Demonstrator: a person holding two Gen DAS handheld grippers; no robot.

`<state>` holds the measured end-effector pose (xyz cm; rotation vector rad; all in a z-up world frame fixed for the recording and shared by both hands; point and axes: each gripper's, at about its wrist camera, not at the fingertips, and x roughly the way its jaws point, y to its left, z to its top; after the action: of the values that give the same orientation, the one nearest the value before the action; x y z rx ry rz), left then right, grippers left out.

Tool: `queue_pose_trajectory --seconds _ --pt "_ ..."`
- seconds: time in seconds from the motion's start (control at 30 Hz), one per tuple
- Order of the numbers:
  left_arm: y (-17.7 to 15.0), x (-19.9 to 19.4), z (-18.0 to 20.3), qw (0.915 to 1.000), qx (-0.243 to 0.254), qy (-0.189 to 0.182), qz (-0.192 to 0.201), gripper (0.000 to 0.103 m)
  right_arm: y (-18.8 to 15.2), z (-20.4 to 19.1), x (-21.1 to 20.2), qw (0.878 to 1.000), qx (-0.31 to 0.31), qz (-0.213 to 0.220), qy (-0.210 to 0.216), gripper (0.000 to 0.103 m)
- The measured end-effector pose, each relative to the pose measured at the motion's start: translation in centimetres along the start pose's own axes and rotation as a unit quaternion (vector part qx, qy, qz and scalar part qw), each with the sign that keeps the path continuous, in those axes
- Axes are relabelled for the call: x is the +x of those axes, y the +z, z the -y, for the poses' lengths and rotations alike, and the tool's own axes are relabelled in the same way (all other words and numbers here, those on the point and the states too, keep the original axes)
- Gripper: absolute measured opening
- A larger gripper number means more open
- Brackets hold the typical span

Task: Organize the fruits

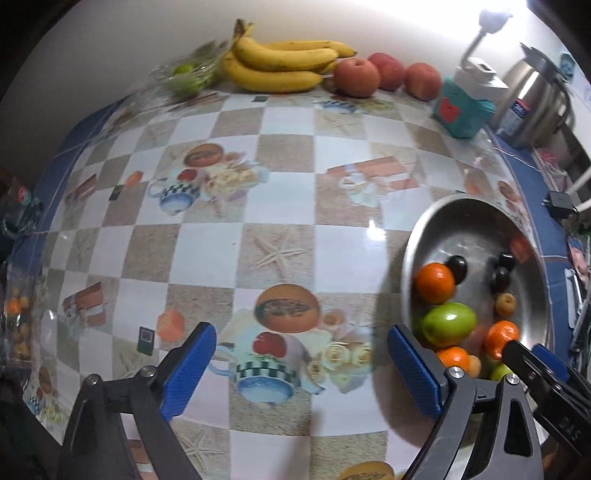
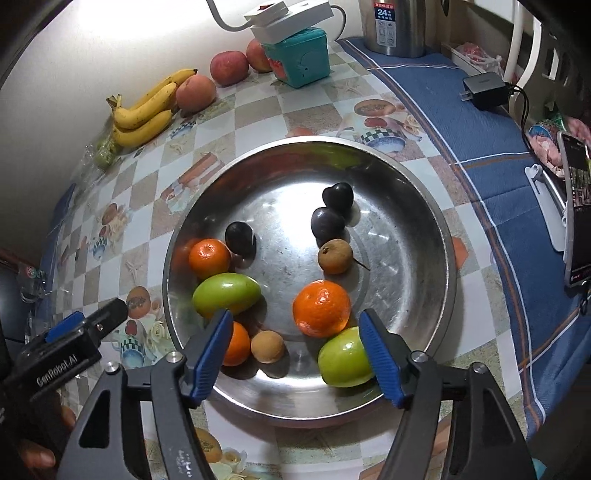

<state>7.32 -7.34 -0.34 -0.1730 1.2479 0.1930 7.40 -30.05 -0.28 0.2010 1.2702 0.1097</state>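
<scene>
A steel bowl [image 2: 436,236] holds several fruits: three oranges, the largest [image 2: 321,308] near the front, two green fruits [image 2: 225,295] [image 2: 341,362], dark plums [image 2: 327,225] and small brown fruits [image 2: 334,256]. My right gripper [image 2: 295,317] hangs open above the bowl's near side, its pads touching nothing. My left gripper [image 1: 301,332] stands wide open and empty over the patterned tablecloth, left of the bowl [image 1: 461,206]. Bananas [image 1: 280,62], three apples [image 1: 356,77] and bagged green fruit [image 1: 184,77] lie along the back wall.
A teal box [image 2: 303,59] with a white power strip on top sits by the apples. A steel kettle [image 2: 395,26], a black charger [image 2: 484,88] and a phone on a stand [image 2: 576,206] occupy the blue right side. A plastic bag [image 1: 18,314] lies at the left edge.
</scene>
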Motion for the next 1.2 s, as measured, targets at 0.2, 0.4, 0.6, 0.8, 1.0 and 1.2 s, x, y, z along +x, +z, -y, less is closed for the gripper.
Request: queue_pose_trajectory --seconds 0.2,0.4,0.6,0.8,1.0,1.2 --pt "-0.1 0.6 -0.6 0.9998 -0.004 0.016 -0.006 0.098 -0.2 -0.1 0.3 1.000 -0.005 0.000 -0.006 0.092" --pt "-0.2 0.0 -0.8 0.9985 -0.009 0.054 0.003 0.098 -0.4 -0.4 -0.1 1.000 -0.009 0.011 -0.006 0.098" --pt "-0.6 -1.5 -1.3 0.9984 -0.017 0.050 0.019 0.098 -0.7 -1.1 -1.0 0.999 -0.017 0.028 -0.013 0.098" --pt "-1.7 -2.7 -1.3 0.9982 -0.009 0.055 0.022 0.098 -1.4 -1.1 -1.1 0.999 -0.021 0.025 -0.019 0.098" --pt "-3.7 -3.9 -1.2 0.9980 0.008 0.055 0.031 0.098 -2.2 -1.1 -1.3 0.999 -0.022 0.029 -0.016 0.098" --pt "-5.4 -4.7 -1.2 0.9970 0.019 0.062 0.043 0.098 -3.5 -1.4 -1.5 0.999 -0.026 0.030 -0.008 0.098"
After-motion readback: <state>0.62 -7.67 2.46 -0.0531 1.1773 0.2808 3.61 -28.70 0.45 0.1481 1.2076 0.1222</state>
